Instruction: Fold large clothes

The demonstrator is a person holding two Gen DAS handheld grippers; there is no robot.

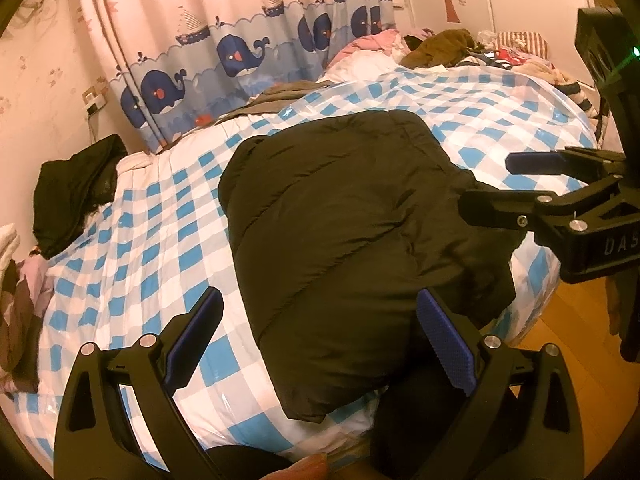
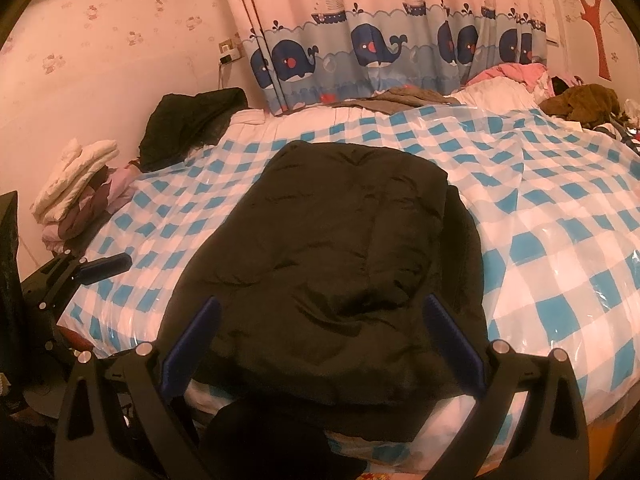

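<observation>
A black jacket (image 2: 336, 264) is lying folded on the checked bed (image 2: 560, 216), near its front edge. The left gripper (image 1: 320, 340) is hovering over the jacket's near edge, jaws gaping wide and gripping nothing. The right gripper (image 2: 320, 344) is likewise hanging wide apart, empty, above the jacket.

My left gripper (image 1: 320, 336) hides the black jacket's (image 1: 360, 240) near hem; the frame's right edge cuts off my right gripper (image 1: 516, 184), and far bedside clutter (image 1: 500, 52) blurs together
</observation>
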